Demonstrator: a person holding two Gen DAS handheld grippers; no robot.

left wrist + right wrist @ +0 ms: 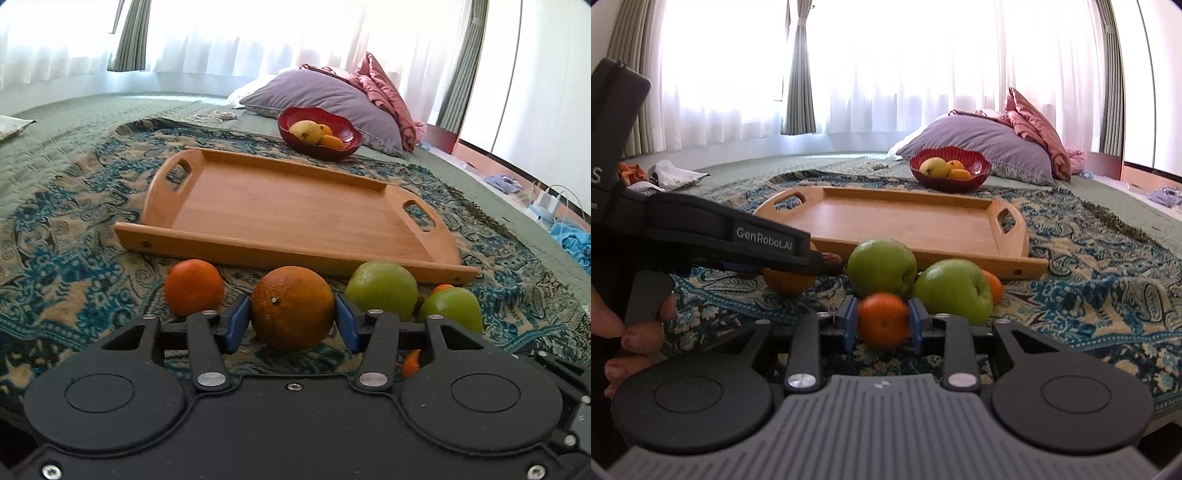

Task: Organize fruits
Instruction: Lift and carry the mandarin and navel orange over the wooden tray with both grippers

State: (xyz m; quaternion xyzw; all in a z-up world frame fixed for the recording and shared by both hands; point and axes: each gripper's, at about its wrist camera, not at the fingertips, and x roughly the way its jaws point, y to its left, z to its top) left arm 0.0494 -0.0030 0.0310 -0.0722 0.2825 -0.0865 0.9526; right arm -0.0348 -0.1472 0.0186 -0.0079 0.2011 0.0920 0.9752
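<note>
My left gripper is shut on a large orange, its blue pads pressed against both sides, low over the patterned cloth. A smaller orange lies to its left and two green apples to its right. My right gripper is shut on a small orange. Just behind it sit two green apples and another orange. The left gripper's body reaches in from the left over the large orange. An empty wooden tray lies beyond the fruit.
A red bowl holding yellow and orange fruit stands behind the tray, in front of a purple pillow and a pink blanket. The patterned cloth covers a green bedspread. A hand grips the left tool's handle. Clutter lies at the far right edge.
</note>
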